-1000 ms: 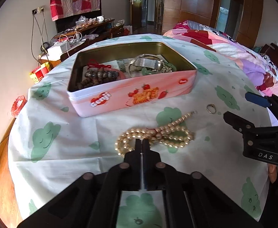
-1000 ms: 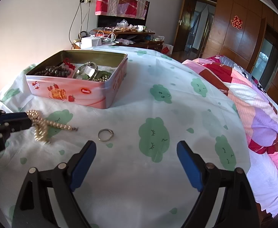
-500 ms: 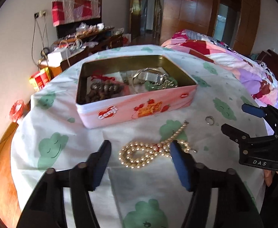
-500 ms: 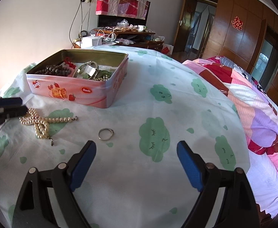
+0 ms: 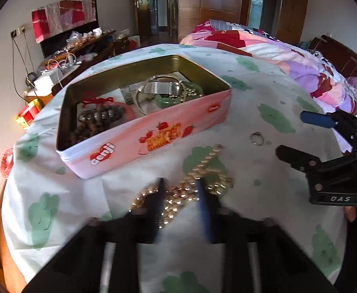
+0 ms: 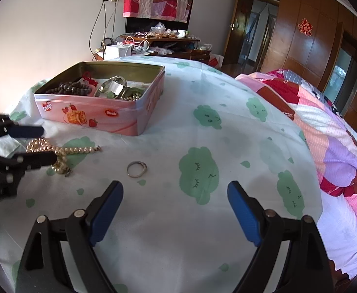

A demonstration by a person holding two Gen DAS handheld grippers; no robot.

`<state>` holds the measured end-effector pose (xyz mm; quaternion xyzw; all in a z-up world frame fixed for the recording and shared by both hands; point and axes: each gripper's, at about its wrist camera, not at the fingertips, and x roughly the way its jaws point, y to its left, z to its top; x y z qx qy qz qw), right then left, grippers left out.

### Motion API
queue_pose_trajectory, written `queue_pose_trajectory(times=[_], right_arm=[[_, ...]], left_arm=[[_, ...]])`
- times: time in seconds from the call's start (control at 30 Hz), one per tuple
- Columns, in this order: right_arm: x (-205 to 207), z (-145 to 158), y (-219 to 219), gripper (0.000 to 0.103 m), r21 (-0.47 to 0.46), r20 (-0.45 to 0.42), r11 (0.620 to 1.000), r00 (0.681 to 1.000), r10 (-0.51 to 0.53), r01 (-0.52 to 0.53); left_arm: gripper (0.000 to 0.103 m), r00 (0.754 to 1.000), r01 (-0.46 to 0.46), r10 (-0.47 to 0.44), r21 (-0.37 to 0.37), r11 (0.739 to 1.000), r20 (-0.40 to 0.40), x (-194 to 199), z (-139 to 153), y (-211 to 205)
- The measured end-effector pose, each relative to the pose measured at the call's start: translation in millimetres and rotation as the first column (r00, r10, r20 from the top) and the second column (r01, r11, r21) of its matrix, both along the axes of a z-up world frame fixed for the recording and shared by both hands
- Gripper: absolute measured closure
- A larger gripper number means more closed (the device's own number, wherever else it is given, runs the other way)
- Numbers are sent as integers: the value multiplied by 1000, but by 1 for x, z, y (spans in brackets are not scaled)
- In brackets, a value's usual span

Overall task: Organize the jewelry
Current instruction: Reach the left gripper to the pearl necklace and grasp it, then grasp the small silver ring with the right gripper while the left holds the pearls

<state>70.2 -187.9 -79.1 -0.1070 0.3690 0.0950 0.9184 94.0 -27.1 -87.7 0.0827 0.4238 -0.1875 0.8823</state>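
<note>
Now our left gripper has just been closing its jaws around the pearls, not yet pressing. Our right gripper hovers with jaws wide and empty near the ring.

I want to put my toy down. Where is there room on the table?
The widest bare cloth lies between the pink tin and the bed, and in front of the right tongs. It is crowded near the left tongs, where the pearl necklace and ring lie. The tin already holds jewelry.
</note>
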Motion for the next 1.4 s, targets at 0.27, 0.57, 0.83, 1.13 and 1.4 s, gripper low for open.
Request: queue_pose_trajectory(times=[0.27,0.57,0.83,1.13,1.4], right_arm=[[10,8,4,14,21,-33,1000,999,11,-11],[33,-1,25,31,8,-107,999,993,55,-54],[32,-6,21,62,71,-150,994,984,95,-85],[24,-5,24,81,81,-136,991,983,120,-110],[15,-3,19,96,65,-118,991,986,121,-114]], left_arm=[[91,997,-73,72,-51,996,-28,-5,1,13],[103,993,-115,113,-101,988,-29,-9,10,33],[59,999,-42,42,-45,998,14,-17,8,9],[30,999,-49,49,-30,998,14,-13,0,12],[62,999,-36,36,9,999,-1,-13,-8,8]])
